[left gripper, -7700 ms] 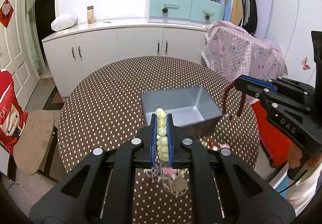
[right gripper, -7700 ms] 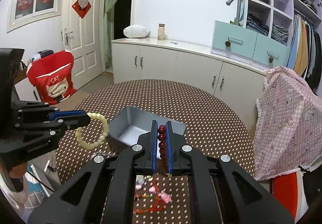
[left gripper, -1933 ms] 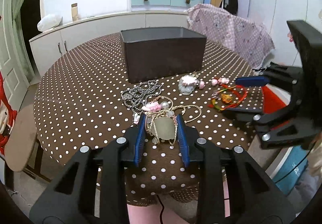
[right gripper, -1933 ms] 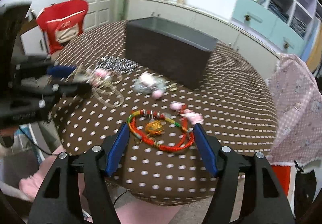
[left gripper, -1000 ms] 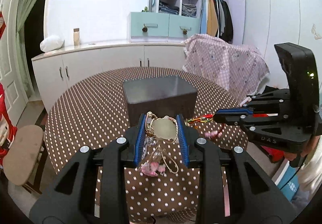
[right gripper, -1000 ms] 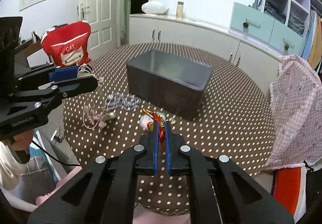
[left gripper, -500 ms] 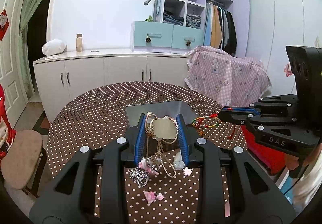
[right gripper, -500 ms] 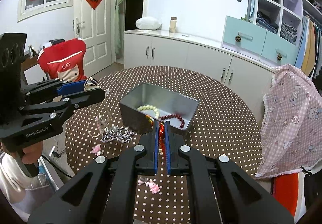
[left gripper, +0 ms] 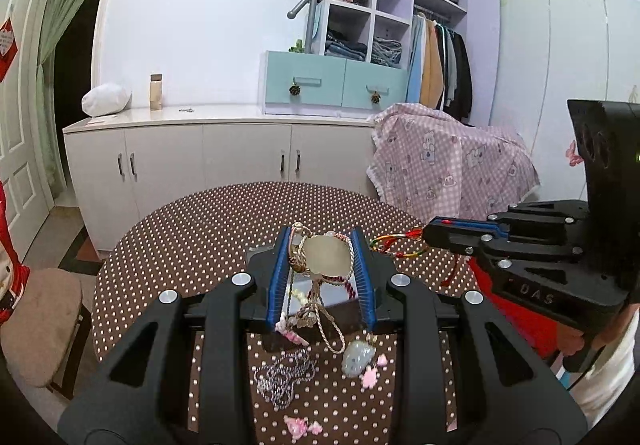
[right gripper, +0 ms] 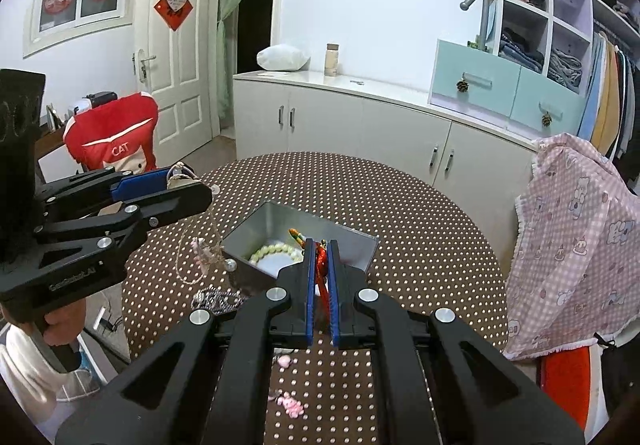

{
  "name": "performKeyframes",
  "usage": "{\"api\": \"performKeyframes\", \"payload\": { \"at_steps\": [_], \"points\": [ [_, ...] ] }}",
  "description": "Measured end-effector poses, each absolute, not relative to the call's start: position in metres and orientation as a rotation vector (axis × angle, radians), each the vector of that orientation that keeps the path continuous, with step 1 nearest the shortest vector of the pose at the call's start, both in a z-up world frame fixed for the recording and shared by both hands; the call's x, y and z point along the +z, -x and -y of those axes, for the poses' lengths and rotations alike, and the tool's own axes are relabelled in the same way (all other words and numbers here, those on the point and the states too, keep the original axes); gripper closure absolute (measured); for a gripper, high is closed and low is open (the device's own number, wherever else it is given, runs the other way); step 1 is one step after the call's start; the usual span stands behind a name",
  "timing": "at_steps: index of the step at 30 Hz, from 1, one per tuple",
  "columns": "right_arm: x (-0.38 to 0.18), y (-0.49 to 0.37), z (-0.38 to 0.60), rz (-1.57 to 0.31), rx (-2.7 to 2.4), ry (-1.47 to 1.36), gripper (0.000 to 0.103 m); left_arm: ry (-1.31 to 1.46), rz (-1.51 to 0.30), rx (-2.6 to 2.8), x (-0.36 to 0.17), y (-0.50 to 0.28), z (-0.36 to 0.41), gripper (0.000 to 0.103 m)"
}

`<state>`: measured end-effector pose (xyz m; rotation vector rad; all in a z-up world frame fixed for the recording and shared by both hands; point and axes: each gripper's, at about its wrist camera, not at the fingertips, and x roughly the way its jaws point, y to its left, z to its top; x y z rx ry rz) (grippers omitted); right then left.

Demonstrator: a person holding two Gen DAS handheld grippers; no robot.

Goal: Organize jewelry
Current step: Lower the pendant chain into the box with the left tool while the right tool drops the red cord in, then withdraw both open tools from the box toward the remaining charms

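My left gripper [left gripper: 322, 241] is shut on a pale stone pendant [left gripper: 325, 255] whose cords and charms [left gripper: 316, 315] hang below it, above the near edge of the grey metal box [right gripper: 262, 219]. My right gripper [right gripper: 320, 251] is shut on a red cord bracelet [right gripper: 322, 277], held over the box; the bracelet also shows in the left wrist view [left gripper: 394, 243]. A pale bead bracelet [right gripper: 276, 251] lies inside the box. The left gripper also shows in the right wrist view [right gripper: 180, 185], left of the box.
The box stands on a round brown dotted table [right gripper: 420, 245]. Loose on it are a silver chain [left gripper: 282, 375], a pale blue stone [left gripper: 357, 357] and pink charms [left gripper: 302, 425]. A stool [left gripper: 36, 321] stands left, a pink checked cloth [right gripper: 580, 237] right.
Both grippers have risen from the table with their jewelry and moved over the box. The view now looks down into the box from higher up.
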<state>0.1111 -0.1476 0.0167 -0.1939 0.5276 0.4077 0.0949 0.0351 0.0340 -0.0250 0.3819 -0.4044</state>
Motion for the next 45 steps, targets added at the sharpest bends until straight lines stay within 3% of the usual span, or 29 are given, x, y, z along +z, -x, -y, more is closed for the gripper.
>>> {"api": "performKeyframes", "payload": {
  "at_steps": [15,16,17,19,21,23,40,45],
  "points": [
    [0.019,-0.14,0.144,-0.559,0.406,0.182,0.098,0.051,-0.436,-0.38,0.029,-0.143,-0.021,0.072],
    [0.019,-0.142,0.144,-0.56,0.409,0.18,0.098,0.043,-0.449,-0.388,0.027,-0.147,-0.02,0.07],
    [0.017,-0.144,0.145,-0.567,0.406,0.181,0.095,0.031,-0.472,-0.386,0.024,-0.15,-0.019,0.054],
    [0.013,-0.149,0.146,-0.583,0.4,0.185,0.084,0.029,-0.492,-0.375,0.019,-0.153,-0.02,0.037],
    [0.008,-0.153,0.149,-0.6,0.386,0.184,0.068,0.011,-0.498,-0.377,0.016,-0.153,-0.021,0.036],
    [0.002,-0.156,0.153,-0.615,0.374,0.173,0.061,-0.004,-0.506,-0.352,0.013,-0.153,-0.023,0.036],
    [-0.016,-0.155,0.161,-0.677,0.342,0.162,0.06,-0.021,-0.547,-0.34,-0.004,-0.148,-0.035,0.036],
    [-0.02,-0.149,0.166,-0.685,0.34,0.161,0.054,-0.047,-0.555,-0.361,-0.012,-0.137,-0.036,0.036]
  ]
}}
